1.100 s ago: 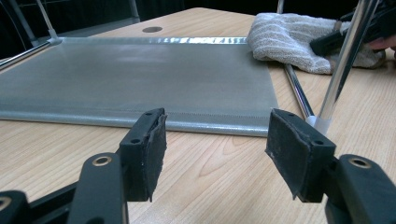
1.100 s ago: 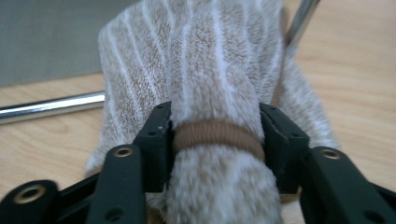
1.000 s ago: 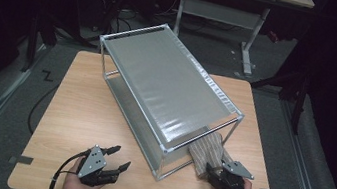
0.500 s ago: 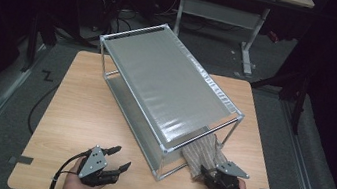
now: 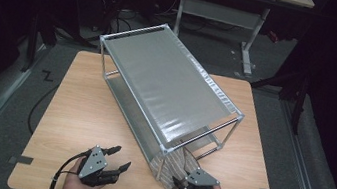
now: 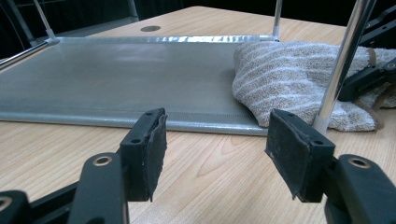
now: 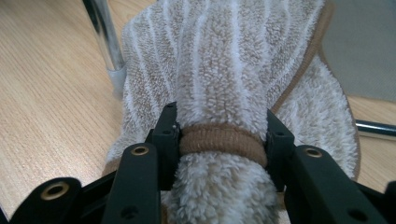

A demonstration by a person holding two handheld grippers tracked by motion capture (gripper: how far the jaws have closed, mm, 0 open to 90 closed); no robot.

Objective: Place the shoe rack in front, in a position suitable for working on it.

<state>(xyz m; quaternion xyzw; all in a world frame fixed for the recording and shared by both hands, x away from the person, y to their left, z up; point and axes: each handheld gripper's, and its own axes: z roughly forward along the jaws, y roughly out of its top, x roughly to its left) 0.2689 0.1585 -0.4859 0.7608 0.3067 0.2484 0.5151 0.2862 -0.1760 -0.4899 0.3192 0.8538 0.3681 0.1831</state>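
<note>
A beige towel with white stripes (image 5: 172, 162) hangs out of the near end of a two-shelf metal rack (image 5: 167, 87). My right gripper (image 5: 180, 181) is shut on the towel's bunched end (image 7: 224, 56); its jaws have just been closing, and the pads squeeze the brown hem between them (image 7: 222, 122). The towel's far part lies on the rack's grey lower shelf (image 6: 116, 79). My left gripper (image 5: 121, 157) rests open on the wooden table (image 5: 80, 96) at the front left, with nothing between its pads (image 6: 215, 135), facing the shelf and towel (image 6: 285, 79).
A chrome corner post of the rack (image 6: 343, 60) stands right beside the towel, close to the right gripper (image 7: 105, 37). A desk frame (image 5: 219, 11) stands on the floor behind the table. Black cables trail from the grippers.
My right gripper closed on the towel and moved left and toward the table's front edge, dragging the towel farther out of the rack. The left gripper stayed put.
</note>
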